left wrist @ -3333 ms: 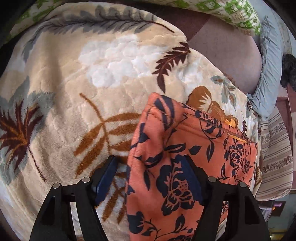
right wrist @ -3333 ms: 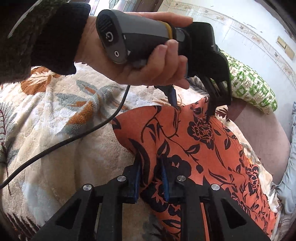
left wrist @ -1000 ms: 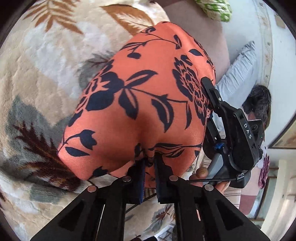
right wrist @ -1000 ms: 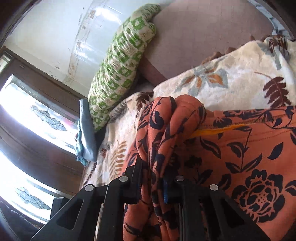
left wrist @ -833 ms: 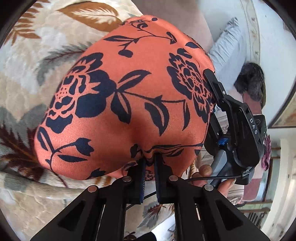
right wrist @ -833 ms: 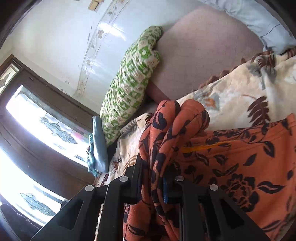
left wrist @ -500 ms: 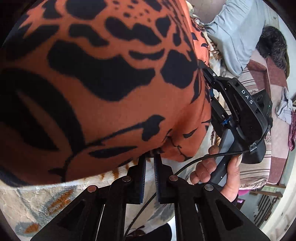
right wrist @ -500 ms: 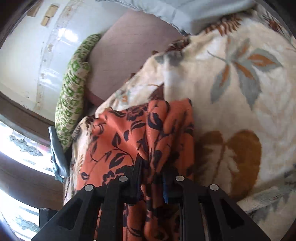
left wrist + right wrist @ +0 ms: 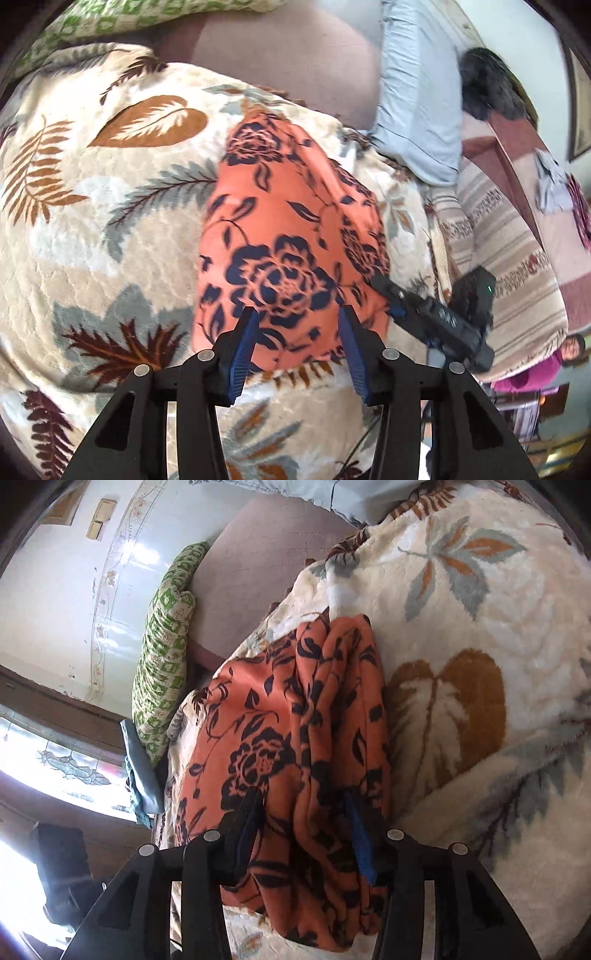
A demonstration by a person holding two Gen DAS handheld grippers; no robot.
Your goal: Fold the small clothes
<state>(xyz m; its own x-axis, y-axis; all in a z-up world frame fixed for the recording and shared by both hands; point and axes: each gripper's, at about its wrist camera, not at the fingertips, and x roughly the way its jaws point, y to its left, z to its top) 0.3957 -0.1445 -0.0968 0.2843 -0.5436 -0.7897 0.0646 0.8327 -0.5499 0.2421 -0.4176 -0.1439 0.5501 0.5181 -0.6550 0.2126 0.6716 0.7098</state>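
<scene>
An orange garment with dark blue flowers (image 9: 288, 236) lies folded on a cream leaf-patterned blanket (image 9: 92, 229). My left gripper (image 9: 297, 343) is open, its blue-padded fingers spread just over the garment's near edge. The right gripper's body shows at the garment's right edge in the left wrist view (image 9: 436, 317). In the right wrist view the garment (image 9: 295, 746) lies as a layered stack. My right gripper (image 9: 306, 823) is open, with its fingers either side of the stacked folds and no grip on them.
A green patterned pillow (image 9: 162, 650) and a mauve mattress (image 9: 288, 70) lie beyond the blanket. A light blue pillow (image 9: 417, 107) and a striped cloth (image 9: 498, 251) lie to the right. A stained-glass window (image 9: 55, 768) is at the left.
Both grippers were shut on the garment and carried it over in a fold. Now both have opened and let go, and the garment lies flat and folded on the blanket.
</scene>
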